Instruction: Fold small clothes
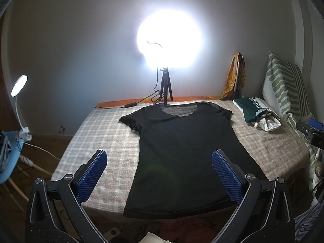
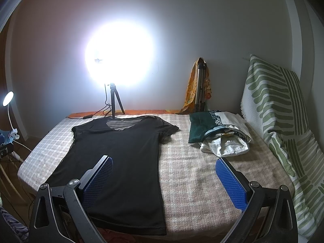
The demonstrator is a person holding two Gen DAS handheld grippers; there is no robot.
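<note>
A black short-sleeved T-shirt with a sheer mesh neckline (image 1: 178, 147) lies flat and unfolded on the checked beige-and-white bed cover (image 1: 101, 129). Its long axis runs from 6 o'clock to 12 o'clock in the left wrist view: the hem sits at the near edge of the bed at 6, the neckline points away to 12, and the sleeves spread toward 10 and 2. In the right wrist view the same shirt (image 2: 121, 158) lies left of centre, tilted so the hem falls at about 7 o'clock and the neck at about 12.

The left gripper (image 1: 159, 174) hovers above the hem with its blue ribbed pads (image 1: 93, 178) spread wide, holding nothing. The right gripper (image 2: 164, 182) is likewise spread wide and empty, its left pad (image 2: 99, 180) over the shirt's lower right side, its right pad over bare cover.

A glaring round lamp on a small black tripod (image 1: 166, 89) stands beyond the neckline at 12 o'clock. A pile of folded green and white clothes (image 2: 218, 137) rests on the bed at 2 o'clock, well apart from the shirt, beside a green-striped white cushion (image 2: 279, 109) leaning at 3 o'clock.
</note>
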